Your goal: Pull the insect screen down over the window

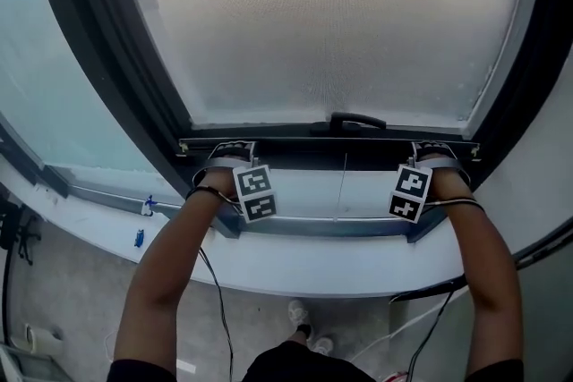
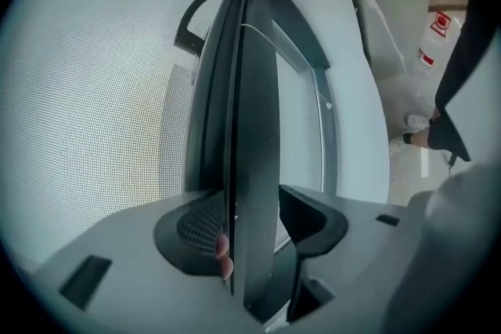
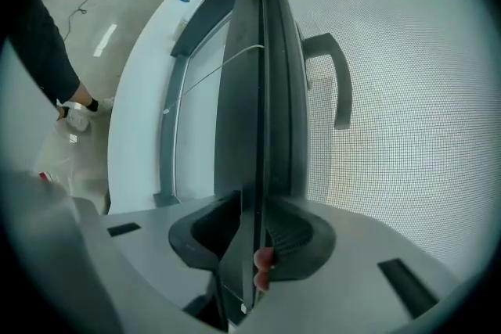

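Note:
The grey mesh insect screen (image 1: 331, 22) covers most of the window. Its dark bottom bar (image 1: 331, 141) hangs a little above the lower frame rail (image 1: 331, 226), and a black handle (image 1: 358, 119) sits at the bar's middle. My left gripper (image 1: 235, 149) holds the bar's left end and my right gripper (image 1: 436, 148) its right end. In the left gripper view the bar (image 2: 254, 105) runs between the jaws of the left gripper (image 2: 252, 223), which press on it. In the right gripper view the right gripper (image 3: 257, 227) clamps the bar (image 3: 258, 90) likewise.
A thin pull cord (image 1: 343, 188) hangs from the bar's middle. The white curved sill (image 1: 340, 268) lies below the frame. Black side frames (image 1: 116, 58) flank the screen. Cables (image 1: 215, 300) trail to the floor by the person's shoes (image 1: 304, 318).

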Available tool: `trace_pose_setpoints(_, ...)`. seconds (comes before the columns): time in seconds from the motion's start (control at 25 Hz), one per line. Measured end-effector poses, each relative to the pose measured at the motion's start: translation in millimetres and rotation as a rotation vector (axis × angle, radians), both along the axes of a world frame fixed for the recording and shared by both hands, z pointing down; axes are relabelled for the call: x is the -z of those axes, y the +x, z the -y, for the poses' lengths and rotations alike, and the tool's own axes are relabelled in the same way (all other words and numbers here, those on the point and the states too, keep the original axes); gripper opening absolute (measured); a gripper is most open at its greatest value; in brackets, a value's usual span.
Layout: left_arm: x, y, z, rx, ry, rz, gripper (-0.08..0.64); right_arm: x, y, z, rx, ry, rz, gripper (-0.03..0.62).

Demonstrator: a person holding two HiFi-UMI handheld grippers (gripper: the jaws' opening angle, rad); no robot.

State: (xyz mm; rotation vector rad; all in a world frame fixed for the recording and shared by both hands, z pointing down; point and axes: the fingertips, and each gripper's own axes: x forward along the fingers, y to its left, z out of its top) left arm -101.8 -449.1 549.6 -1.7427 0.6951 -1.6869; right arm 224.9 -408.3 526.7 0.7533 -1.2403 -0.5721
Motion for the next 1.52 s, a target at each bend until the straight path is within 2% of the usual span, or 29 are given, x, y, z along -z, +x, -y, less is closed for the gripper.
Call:
trace_pose_setpoints(0.08,3,0,1,0.006,0.013,-0.024,0.217,1,-1,0,0.017,0.002,0.021,0.103)
trace_pose_setpoints(0.16,7,-1,3,0.017,0.027,-0.051,0.165,2,-2,0,0.031,0.003,0.045,0.104)
trace_pose_setpoints(0.32,9,0,4,0.020,0.032,-0.070,0.163,2,-2,-1,0.032,-0.002,0.052,0.104)
trace_pose_setpoints(0.52,10,0,2,0.026,0.045,-0.131,0.163,4,-2,-3,0.056,0.013,0.068,0.104)
trace_pose_setpoints(0.64,18,0,-1,0.042,0.060,-0.214,0.163,8,-5,-4,0.077,0.056,0.107,0.104)
trace_pose_setpoints(0.84,48,7,-17,0.024,0.105,-0.347,0.163,40,-15,-11,0.089,0.198,0.217,0.104)
trace_pose_setpoints(0.96,70,17,-36,0.017,0.126,-0.488,0.163,69,-30,-26,0.089,0.303,0.358,0.104)
trace_pose_setpoints(1.12,105,32,-71,0.026,0.149,-0.763,0.126,111,-60,-62,0.077,0.455,0.671,0.103)
trace_pose_setpoints(1.24,125,32,-101,0.039,0.227,-0.874,0.064,131,-80,-100,0.070,0.550,0.877,0.060)
trace_pose_setpoints(1.36,139,29,-132,0.084,0.237,-1.052,0.024,141,-89,-133,0.047,0.607,1.016,0.005)
trace_pose_setpoints(1.52,146,21,-169,0.165,0.203,-1.270,0.003,142,-93,-167,-0.002,0.641,1.172,0.005)
